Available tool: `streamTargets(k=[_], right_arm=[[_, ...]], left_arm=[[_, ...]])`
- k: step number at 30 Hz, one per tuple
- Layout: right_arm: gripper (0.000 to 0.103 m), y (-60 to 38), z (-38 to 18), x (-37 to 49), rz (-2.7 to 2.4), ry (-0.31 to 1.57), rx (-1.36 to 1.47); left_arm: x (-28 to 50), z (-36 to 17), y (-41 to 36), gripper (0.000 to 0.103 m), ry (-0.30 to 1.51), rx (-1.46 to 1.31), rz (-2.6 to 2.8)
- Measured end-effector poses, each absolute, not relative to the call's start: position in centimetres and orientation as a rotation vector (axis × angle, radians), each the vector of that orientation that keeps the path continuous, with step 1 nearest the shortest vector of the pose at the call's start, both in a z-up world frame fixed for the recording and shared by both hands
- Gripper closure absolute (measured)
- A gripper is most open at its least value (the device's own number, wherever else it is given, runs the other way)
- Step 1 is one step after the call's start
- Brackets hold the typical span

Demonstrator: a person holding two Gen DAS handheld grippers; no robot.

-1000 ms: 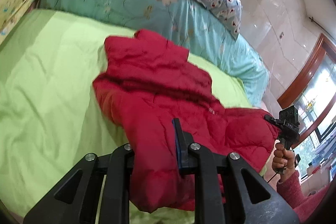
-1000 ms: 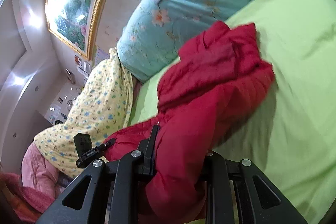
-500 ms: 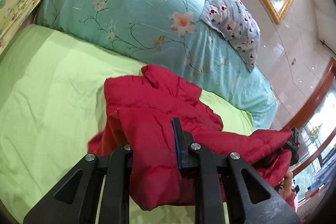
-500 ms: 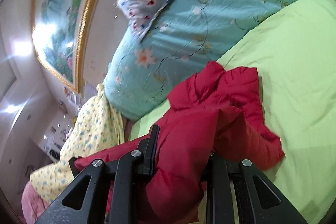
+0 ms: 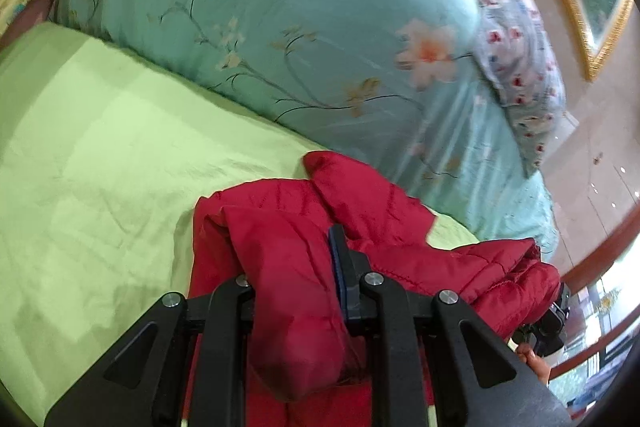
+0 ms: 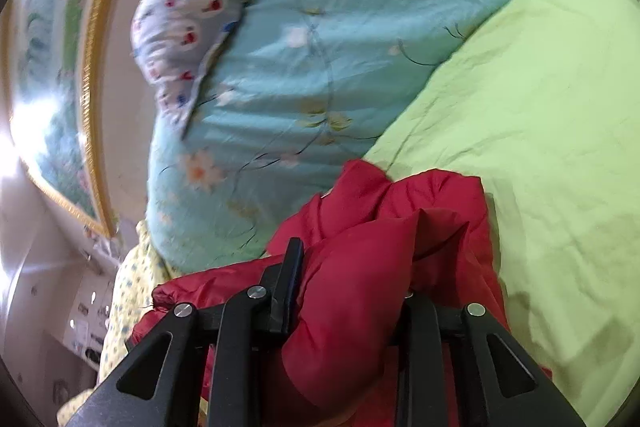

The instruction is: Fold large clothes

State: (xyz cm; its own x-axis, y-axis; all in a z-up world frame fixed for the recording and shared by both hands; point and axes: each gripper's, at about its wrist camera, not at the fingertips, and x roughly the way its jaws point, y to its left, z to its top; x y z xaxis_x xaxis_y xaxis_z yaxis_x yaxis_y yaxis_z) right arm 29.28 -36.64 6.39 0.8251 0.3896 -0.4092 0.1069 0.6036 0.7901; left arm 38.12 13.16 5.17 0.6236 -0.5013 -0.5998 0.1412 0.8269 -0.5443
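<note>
A red puffer jacket lies bunched on the green bed sheet. My left gripper is shut on a thick fold of the jacket, which bulges between its fingers. My right gripper is shut on another fold of the same jacket and holds it above the sheet. The right gripper also shows at the right edge of the left wrist view, under the jacket's hem. The jacket's far end rests on the sheet near the quilt.
A rolled turquoise floral quilt lies along the far side of the bed, with a grey patterned pillow on it. A yellow dotted blanket lies at one end. A gold-framed picture hangs on the wall.
Both grippers have lifted the jacket's near edge and carried it forward toward the quilt. The jacket is folded over itself and covers less of the sheet than before.
</note>
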Motion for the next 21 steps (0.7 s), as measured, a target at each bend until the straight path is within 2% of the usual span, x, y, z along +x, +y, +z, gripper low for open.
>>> streamTargets(k=[12,18,21], right_arm=[[0.075,-38.0,0.5,34.3,0.005,0.613,0.994],[0.075,-38.7,-1.6,35.2,-0.023,0.589,1.042],[0.075,-38.8,-2.1,35.5,-0.029,0.586,1.059]], left_arm=[[44.5,0.0,10.0,0.082,0.88,-0.418,-0.29],[45.3,0.0,10.1,0.081,0.886,-0.433,-0.292],[43.6,1.5,10.3,0.076,0.85,-0.414,-0.295]])
